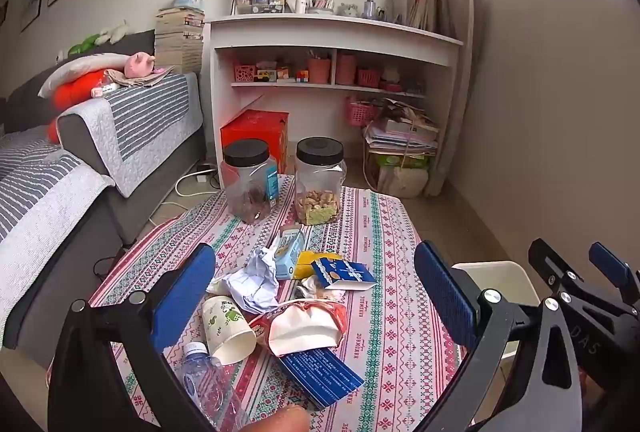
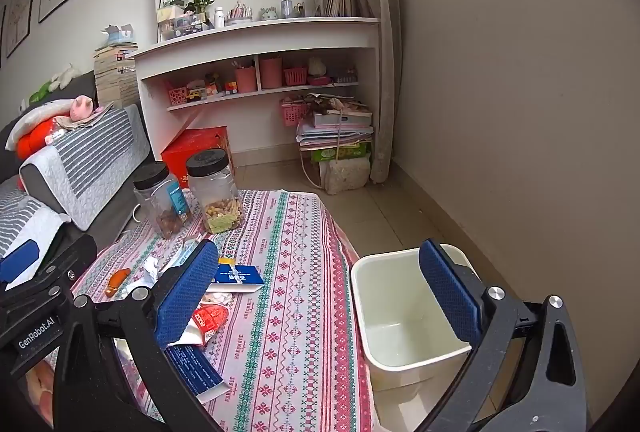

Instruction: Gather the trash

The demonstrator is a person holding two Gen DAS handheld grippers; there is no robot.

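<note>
Right under your left gripper (image 1: 314,292), both blue pads spread wide with nothing between them, sits the trash pile: the paper cup (image 1: 227,328) on its side at seven o'clock, the clear water bottle (image 1: 206,386) lower still by the frame's bottom edge, the crumpled white paper (image 1: 256,280) at the centre, and the torn red-and-white snack wrapper (image 1: 306,324) just beside the cup. Further out you have the blue carton (image 1: 344,274) at one o'clock of the pile, the dark blue flat box (image 1: 320,372) at five o'clock, and the pale milk carton (image 1: 290,250) at twelve. All of it lies on the patterned tablecloth (image 1: 392,312); none is lifted. Your right gripper (image 2: 320,298) is open too and carries nothing, hanging over the table edge with the white bin (image 2: 400,312) on the floor at three o'clock. That bin looks bare inside, so by my reading the job is at its start: every piece is left to collect. Beyond the pile, two black-lidded jars (image 1: 280,184) stand at twelve o'clock, probably not trash.
</note>
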